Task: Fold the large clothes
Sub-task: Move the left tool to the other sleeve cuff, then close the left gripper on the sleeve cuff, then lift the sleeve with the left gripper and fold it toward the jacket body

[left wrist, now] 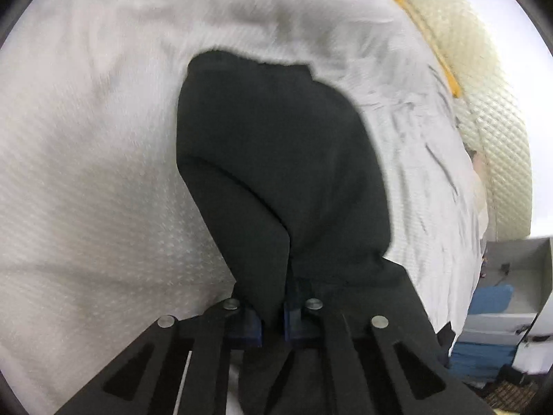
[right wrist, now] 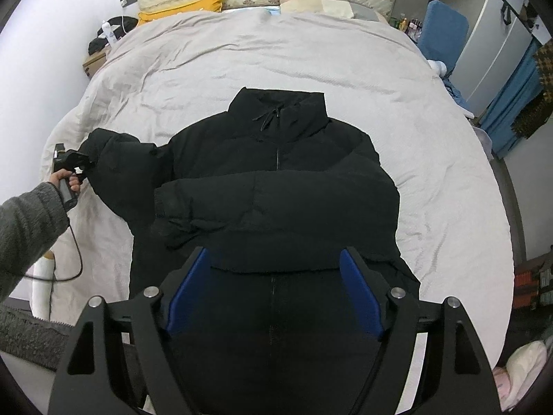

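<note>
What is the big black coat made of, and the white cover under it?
The black coat looks like matte, puffy, padded synthetic fabric; its sleeves bulge softly. The white cover looks like woven cotton, with a fine bumpy weave and creases. I can't be sure of either.

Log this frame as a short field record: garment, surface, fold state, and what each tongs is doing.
garment: black puffer jacket, zipped, collar toward the headboard
surface: bed with wrinkled white cover
fold state: one sleeve already laid across the chest; other sleeve out to the side
left tongs: shut on the outstretched sleeve's cuff
right tongs: open, above the jacket's hem, holding nothing
</note>
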Demonstrator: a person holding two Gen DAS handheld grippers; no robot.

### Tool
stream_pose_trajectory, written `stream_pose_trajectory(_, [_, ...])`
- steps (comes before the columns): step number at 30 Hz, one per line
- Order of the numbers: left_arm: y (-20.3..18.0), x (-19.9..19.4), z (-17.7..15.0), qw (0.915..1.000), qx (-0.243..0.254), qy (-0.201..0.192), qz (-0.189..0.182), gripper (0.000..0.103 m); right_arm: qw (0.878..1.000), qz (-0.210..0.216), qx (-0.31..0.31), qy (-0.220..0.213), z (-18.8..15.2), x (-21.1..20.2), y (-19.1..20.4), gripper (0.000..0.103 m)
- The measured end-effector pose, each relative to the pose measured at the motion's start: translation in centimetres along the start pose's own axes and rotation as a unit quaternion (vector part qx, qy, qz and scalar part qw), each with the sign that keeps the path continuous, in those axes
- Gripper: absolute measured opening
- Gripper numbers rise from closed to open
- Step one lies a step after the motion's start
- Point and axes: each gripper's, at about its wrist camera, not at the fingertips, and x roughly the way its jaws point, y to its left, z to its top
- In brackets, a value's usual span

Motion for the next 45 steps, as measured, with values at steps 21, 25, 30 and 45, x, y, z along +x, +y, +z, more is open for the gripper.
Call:
stream_pose_trajectory(21, [-8.5,-21.0,-9.1,0.9828,0.14,-0.117,0.029,0.004,0.995,0.041,0.028,-0.089,-3.6,-6.6,-3.5,0.08])
stream_pose_trajectory(25, [-12.2,-24.3,-12.9,0.9698,0.194,-0.14,0.045,0.004,0.993,0.049,0.037,-0.098,-4.6,-7.4,-5.0,0.08])
stream_pose_trajectory(30, [-16.8,-27.3,-18.0,0.9495,0.258,-0.167,0.06,0.004,0.99,0.063,0.051,-0.119,-5.5,-8.4,-7.3,0.081])
stream_pose_trajectory(45, [-32.2,-27.5,-37.3,0.8618,0.46,-0.201,0.072,0.004,0.983,0.071,0.073,-0.15,-5.6,-9.1,-15.7,0.082])
